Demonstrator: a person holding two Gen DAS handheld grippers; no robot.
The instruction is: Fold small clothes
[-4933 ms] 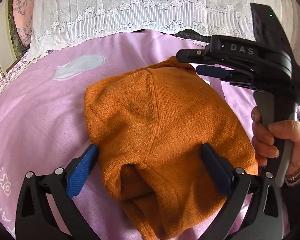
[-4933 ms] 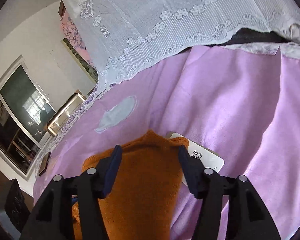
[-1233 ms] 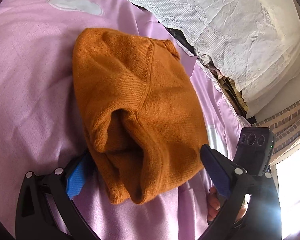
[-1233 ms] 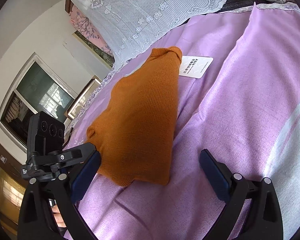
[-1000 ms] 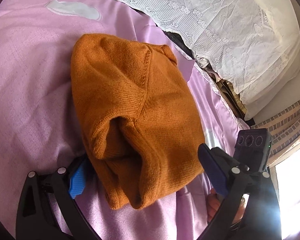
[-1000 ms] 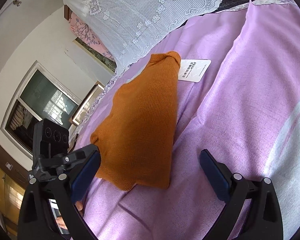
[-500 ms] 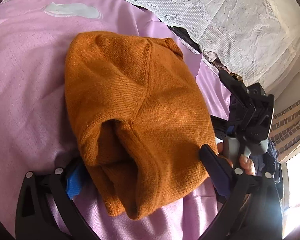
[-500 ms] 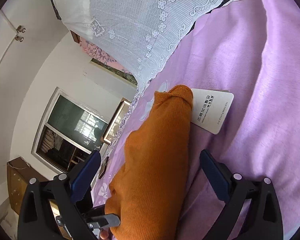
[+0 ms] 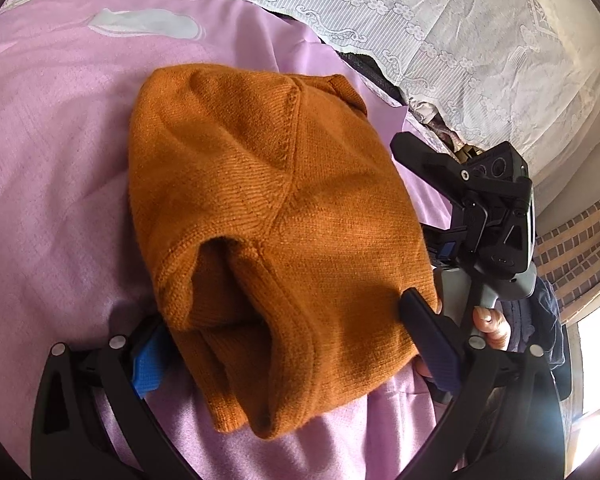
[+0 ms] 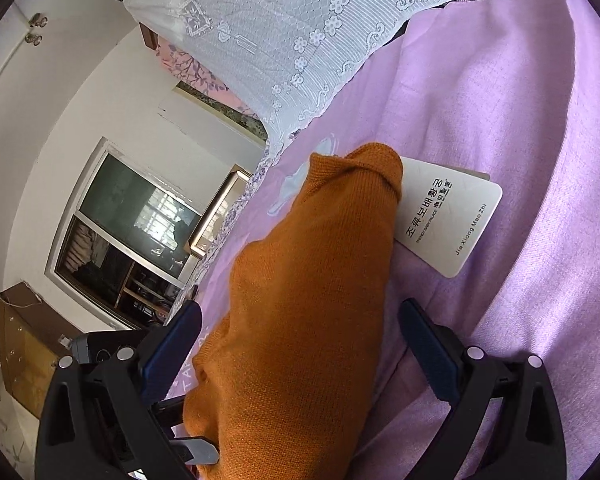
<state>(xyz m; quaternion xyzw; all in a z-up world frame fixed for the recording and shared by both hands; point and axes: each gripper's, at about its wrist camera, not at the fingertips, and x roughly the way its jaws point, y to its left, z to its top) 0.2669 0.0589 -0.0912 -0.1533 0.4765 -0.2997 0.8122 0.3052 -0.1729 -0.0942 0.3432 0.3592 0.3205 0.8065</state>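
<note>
A folded orange knit sweater lies as a thick bundle on the purple bedsheet. My left gripper is open, its fingers on either side of the bundle's near end. My right gripper is open too, its fingers on either side of the sweater at its right side. The right gripper also shows in the left wrist view, held by a hand beside the sweater. A white paper tag sticks out from under the sweater's far end.
White lace-covered pillows lie along the head of the bed. A window and a wooden cabinet stand beyond the bed's left side. A brick wall is at the right.
My right gripper has moved in from the open sheet to straddle the sweater's right side. My left gripper has closed in on the near end. Both stay open.
</note>
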